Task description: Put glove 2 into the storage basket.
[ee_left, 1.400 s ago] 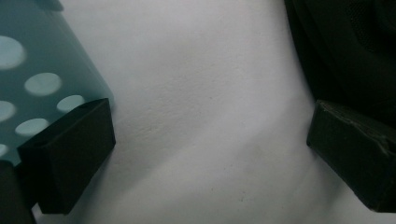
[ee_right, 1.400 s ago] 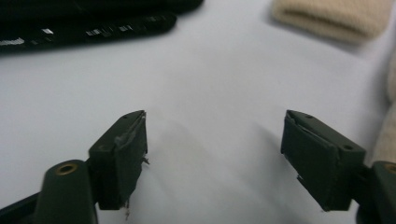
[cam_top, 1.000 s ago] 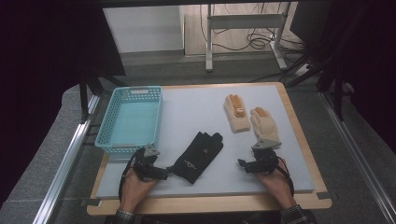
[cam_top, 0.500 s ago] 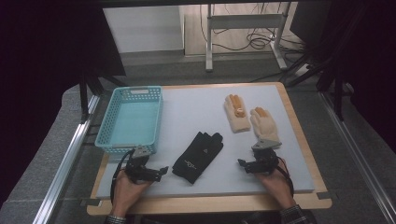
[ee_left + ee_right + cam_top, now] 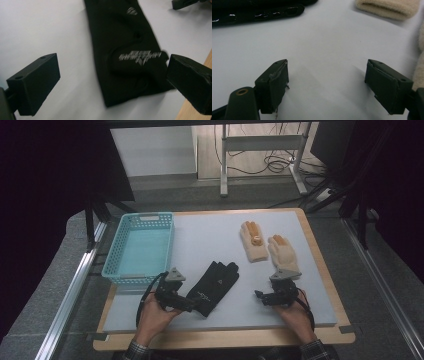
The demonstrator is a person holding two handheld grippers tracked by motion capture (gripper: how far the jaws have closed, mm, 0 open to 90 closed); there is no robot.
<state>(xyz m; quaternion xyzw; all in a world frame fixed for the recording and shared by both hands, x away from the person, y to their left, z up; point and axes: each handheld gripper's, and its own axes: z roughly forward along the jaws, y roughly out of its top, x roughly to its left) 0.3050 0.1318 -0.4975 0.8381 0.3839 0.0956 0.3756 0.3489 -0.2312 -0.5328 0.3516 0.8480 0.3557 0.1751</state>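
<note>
A pale mat covers the wood-edged counter (image 5: 327, 270). On it lie a turquoise basket (image 5: 141, 248) at left, a black glove (image 5: 214, 281) near the front, and two beige gloves (image 5: 267, 249) at right.

Black gripper (image 5: 192, 304) each hand, blocky pads, grey triangular plate, black cable, plaid cuffs

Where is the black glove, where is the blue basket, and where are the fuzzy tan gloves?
black glove (image 5: 214, 286): high view, on the palm part.
blue basket (image 5: 145, 217): high view, on its far rim.
tan gloves (image 5: 284, 255): high view, on the middle of the right-hand one.
</note>
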